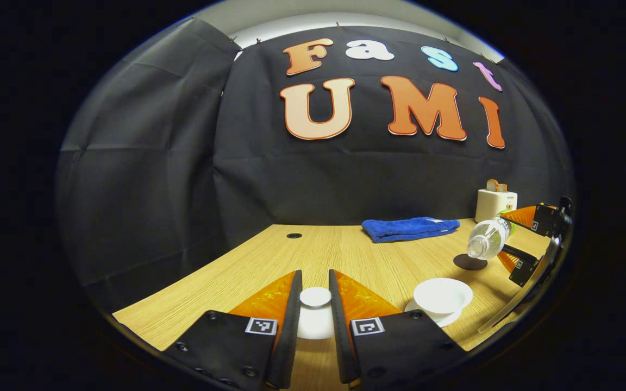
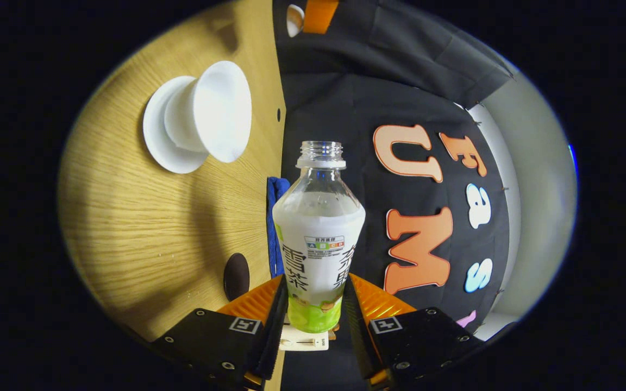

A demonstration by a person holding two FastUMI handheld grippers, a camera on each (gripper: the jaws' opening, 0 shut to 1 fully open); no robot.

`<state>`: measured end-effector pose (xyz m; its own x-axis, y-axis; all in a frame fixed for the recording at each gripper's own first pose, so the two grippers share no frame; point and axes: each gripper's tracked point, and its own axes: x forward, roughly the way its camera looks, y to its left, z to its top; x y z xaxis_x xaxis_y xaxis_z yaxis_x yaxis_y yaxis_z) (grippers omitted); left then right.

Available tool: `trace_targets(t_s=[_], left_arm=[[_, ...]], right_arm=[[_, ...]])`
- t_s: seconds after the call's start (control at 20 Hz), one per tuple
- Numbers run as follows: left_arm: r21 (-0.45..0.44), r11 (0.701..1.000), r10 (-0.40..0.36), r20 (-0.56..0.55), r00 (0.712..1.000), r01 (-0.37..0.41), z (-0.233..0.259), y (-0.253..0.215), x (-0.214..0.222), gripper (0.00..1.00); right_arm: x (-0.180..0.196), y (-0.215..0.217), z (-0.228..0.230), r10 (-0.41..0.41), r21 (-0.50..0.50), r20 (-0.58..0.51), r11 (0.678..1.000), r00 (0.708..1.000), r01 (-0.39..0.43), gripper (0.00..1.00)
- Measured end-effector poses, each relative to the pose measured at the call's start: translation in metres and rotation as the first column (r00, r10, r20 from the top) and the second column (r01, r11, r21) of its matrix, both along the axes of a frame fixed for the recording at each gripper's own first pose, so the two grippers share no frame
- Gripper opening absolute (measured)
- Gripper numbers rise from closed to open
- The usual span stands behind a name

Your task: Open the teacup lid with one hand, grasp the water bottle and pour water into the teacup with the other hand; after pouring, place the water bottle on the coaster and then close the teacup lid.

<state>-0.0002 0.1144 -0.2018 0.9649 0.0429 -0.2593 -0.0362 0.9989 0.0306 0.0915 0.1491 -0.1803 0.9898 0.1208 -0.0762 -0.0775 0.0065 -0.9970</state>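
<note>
Gripping the water bottle (image 2: 318,239) low on its body with both fingers pressed to its sides, the right gripper (image 2: 315,304) holds it tipped on its side in the air, its open, capless mouth turned toward the teacup (image 1: 442,297). The bottle is clear plastic with a threaded neck and a white sleeve label shading to green at the base; large dark characters run down the label, too curved to read surely. In the left gripper view, the left gripper (image 1: 315,304) is clamped on the knob of the white teacup lid (image 1: 315,310), holding it just left of the cup. The uncovered white teacup sits on its saucer (image 1: 443,319) on the wooden surface (image 1: 345,255). A dark round coaster (image 1: 470,263) lies just beyond, below the bottle's mouth. Behind lie a folded blue towel (image 1: 408,228) and a small white toaster (image 1: 495,203).
</note>
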Motion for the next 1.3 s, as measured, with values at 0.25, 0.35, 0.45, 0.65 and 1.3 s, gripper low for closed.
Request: trace_targets(t_s=[0.25,0.35,0.45,0.65,1.3], left_arm=[[-0.006,1.0,0.0,-0.008,1.0,0.0,-0.004,0.0,-0.001,0.35],[-0.008,1.0,-0.003,-0.006,1.0,0.003,-0.003,-0.001,0.0,0.35],[-0.011,1.0,-0.006,-0.006,1.0,0.006,-0.003,-0.001,0.0,0.34],[-0.009,1.0,-0.005,-0.009,1.0,0.005,-0.005,0.0,0.0,0.35],[-0.023,1.0,-0.005,-0.001,1.0,0.004,0.002,0.002,-0.003,0.34]], right_arm=[[-0.004,0.006,0.006,0.054,-0.128,0.041,0.991,0.998,-0.049,0.59],[-0.004,0.009,0.001,0.073,-0.16,0.033,0.985,0.997,-0.067,0.59],[-0.003,0.013,0.0,0.096,-0.193,0.037,0.977,0.995,-0.087,0.59],[-0.005,0.013,0.002,0.129,-0.24,0.054,0.964,0.99,-0.112,0.59],[-0.012,0.02,0.003,0.179,-0.325,0.163,0.938,0.97,-0.119,0.58]])
